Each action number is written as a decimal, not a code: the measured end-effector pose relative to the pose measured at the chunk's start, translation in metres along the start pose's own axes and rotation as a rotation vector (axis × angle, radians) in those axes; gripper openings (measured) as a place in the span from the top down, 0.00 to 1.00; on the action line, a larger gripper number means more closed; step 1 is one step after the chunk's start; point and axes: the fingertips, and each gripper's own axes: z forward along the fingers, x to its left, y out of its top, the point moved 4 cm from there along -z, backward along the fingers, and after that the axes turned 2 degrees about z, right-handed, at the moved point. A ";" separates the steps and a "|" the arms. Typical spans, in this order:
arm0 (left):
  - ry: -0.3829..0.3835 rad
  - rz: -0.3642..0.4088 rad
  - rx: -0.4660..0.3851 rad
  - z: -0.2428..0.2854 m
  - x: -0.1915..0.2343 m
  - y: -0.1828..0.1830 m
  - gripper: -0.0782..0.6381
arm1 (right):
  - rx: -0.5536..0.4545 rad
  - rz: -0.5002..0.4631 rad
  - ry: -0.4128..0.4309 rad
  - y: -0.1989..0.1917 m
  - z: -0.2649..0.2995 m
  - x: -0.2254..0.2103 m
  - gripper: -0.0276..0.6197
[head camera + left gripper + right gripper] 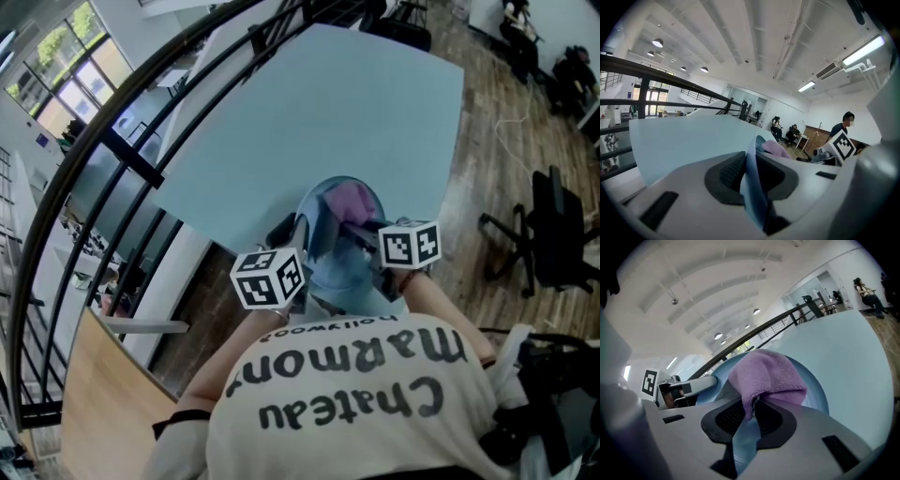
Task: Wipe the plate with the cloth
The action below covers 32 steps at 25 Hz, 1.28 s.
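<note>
One cloth (766,376) between right claw (751,414) pads

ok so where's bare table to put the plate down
Nearly the whole table is bare, from the plate out to its far edge and the railing side. Crowded only at the near edge: the left gripper on the plate's rim, the right gripper with the cloth.
</note>
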 end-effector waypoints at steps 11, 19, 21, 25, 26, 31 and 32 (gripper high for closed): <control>0.008 0.008 0.022 -0.007 0.001 -0.005 0.81 | 0.036 -0.166 0.093 0.004 0.028 0.050 0.83; 0.012 -0.012 0.026 -0.009 0.006 -0.007 0.81 | 0.038 -0.117 0.077 -0.006 0.029 0.038 0.83; 0.017 -0.020 0.027 -0.009 0.008 -0.009 0.81 | 0.042 -0.103 0.059 -0.010 0.027 0.030 0.83; 0.023 -0.030 0.026 -0.009 0.009 -0.009 0.81 | 0.049 -0.080 0.019 -0.016 0.021 0.015 0.83; 0.025 -0.031 0.027 -0.009 0.008 -0.009 0.81 | 0.050 -0.076 0.009 -0.017 0.019 0.012 0.83; 0.030 -0.045 0.030 -0.008 0.010 -0.009 0.81 | 0.066 -0.047 -0.031 -0.024 0.011 -0.003 0.83; 0.031 -0.050 0.030 -0.007 0.011 -0.010 0.81 | 0.075 -0.042 -0.041 -0.026 0.010 -0.006 0.83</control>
